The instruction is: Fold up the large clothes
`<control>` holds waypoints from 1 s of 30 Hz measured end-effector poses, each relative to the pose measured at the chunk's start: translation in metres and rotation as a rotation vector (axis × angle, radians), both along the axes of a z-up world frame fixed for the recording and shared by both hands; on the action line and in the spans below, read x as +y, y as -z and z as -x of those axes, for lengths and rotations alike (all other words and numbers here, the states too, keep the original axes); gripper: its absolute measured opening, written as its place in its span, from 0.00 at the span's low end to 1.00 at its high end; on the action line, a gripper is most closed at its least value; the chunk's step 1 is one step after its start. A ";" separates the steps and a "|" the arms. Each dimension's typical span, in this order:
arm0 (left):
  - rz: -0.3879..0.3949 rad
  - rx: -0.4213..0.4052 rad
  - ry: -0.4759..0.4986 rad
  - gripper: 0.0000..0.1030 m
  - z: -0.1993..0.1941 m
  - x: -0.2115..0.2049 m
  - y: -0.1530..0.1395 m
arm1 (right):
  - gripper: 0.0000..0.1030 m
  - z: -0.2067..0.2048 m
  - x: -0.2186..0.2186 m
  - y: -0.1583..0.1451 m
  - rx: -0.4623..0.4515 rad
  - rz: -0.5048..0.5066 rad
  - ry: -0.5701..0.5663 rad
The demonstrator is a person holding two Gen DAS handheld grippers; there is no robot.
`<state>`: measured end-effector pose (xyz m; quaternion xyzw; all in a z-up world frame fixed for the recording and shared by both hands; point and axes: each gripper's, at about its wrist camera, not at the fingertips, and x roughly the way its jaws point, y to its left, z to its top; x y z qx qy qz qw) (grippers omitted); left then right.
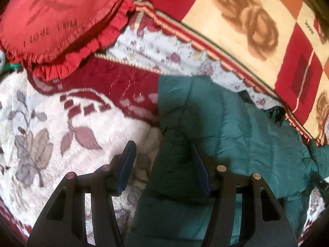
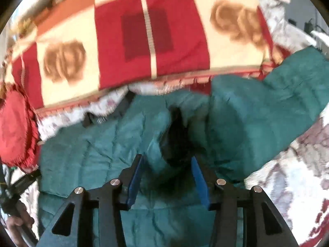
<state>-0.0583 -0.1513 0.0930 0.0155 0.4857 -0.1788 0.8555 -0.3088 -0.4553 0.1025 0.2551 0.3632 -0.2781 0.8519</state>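
Teal padding fills the middle of both views: one quilted green jacket [image 2: 98, 144] lies spread on a plush floral blanket [image 1: 51, 123] over what looks like a bed, its top edge near the checked red-and-cream blanket [image 2: 123, 41] behind it. A sleeve runs off toward the right in the right wrist view.

The jacket looks soft, puffy and light, with a smooth shell that is probably slippery; I judge it will slump and slide rather than hold a crease, so a fold needs pressing flat. A thick pinch at a hem, a cuff or the dark-lined collar [image 2: 174, 135] should hold better than a bite into the padded middle.

The left gripper [image 1: 162, 164] hangs over the jacket's left edge, its fingers about half open; the inner one sits over green cloth, the outer one over the floral blanket, and they clamp nothing. The right gripper [image 2: 166, 175] has its blue fingers part open with a bunched ridge of cloth by the collar between them; blur hides whether the pads press on it, so I cannot tell if it is held.

Count: one jacket, two blankets, one red frilled cushion [image 1: 59, 22], two grippers. A hand [image 2: 18, 220] shows at the lower left of the right wrist view.
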 end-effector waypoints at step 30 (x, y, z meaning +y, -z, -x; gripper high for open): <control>-0.086 -0.075 0.016 0.73 0.021 -0.041 0.026 | 0.46 -0.041 0.016 0.049 0.206 0.084 -0.220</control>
